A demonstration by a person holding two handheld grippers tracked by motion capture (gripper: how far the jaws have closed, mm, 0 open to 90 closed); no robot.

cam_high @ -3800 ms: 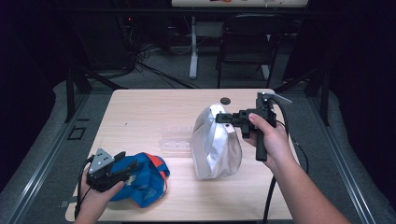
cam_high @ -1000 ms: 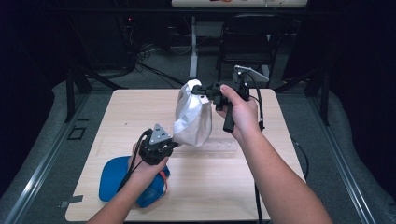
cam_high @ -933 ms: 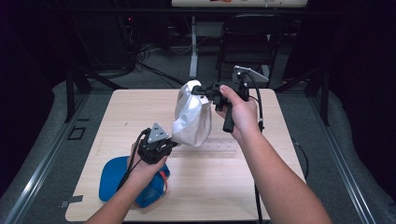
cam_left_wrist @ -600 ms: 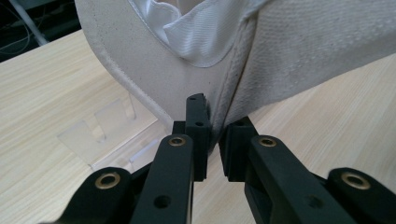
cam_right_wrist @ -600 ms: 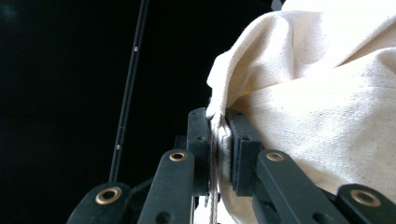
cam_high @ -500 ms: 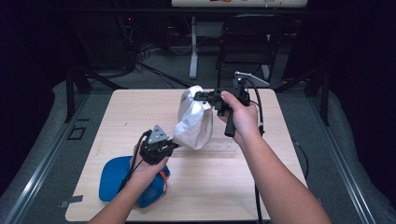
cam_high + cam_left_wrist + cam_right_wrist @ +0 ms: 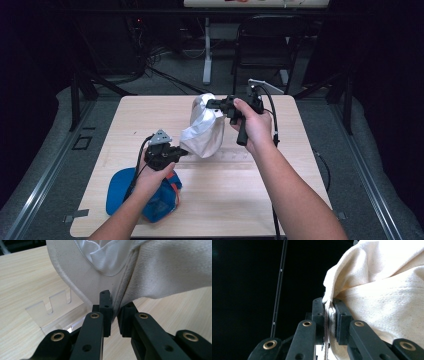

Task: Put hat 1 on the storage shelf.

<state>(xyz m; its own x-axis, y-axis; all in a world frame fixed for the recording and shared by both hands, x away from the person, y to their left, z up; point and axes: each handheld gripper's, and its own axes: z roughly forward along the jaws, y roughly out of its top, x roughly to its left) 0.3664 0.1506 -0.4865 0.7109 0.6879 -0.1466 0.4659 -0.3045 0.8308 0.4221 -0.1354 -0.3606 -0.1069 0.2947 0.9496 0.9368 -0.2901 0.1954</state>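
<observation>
Hanging from the clamped right gripper point(image 7: 212, 104), the canvas bag point(image 7: 202, 131) drops its long axis toward the left gripper point(image 7: 113, 311), whose slightly parted jaws straddle its lower edge.

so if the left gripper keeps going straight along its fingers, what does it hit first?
The white cloth bag. A fold of its lower edge already sits between the left gripper fingers; whether they pinch it is unclear. Beyond lies more bag, hanging from the right gripper.

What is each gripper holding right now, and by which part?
The right gripper is shut on the top edge of the cream canvas cloth bag, lifting it. The left gripper has a lower seam of it between its jaws, slightly parted.
</observation>
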